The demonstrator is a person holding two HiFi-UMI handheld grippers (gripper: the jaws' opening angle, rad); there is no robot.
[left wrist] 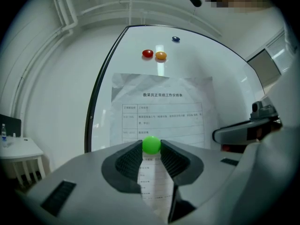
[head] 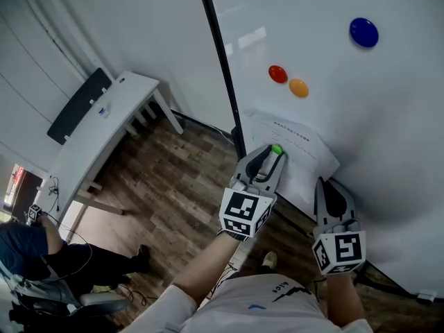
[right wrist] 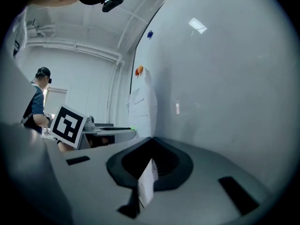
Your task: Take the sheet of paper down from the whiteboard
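Observation:
A printed sheet of paper [head: 298,148] lies against the whiteboard [head: 388,116], creased along its top edge. A green round magnet [head: 277,149] sits on the sheet's left part. My left gripper [head: 275,153] points at the board, and its pads touch both sides of that green magnet [left wrist: 151,144]. My right gripper [head: 324,184] is at the sheet's lower right edge. In the right gripper view its jaws [right wrist: 149,165] stand shut on a fold of the paper [right wrist: 146,181]. The right gripper's body [left wrist: 243,132] shows at the right in the left gripper view.
A red magnet [head: 277,73], an orange magnet [head: 298,87] and a blue magnet [head: 363,32] stick to the board above the sheet. The board's black frame [head: 222,54] runs down its left edge. A white table [head: 104,130] stands at the left, with a seated person [head: 41,255] below it.

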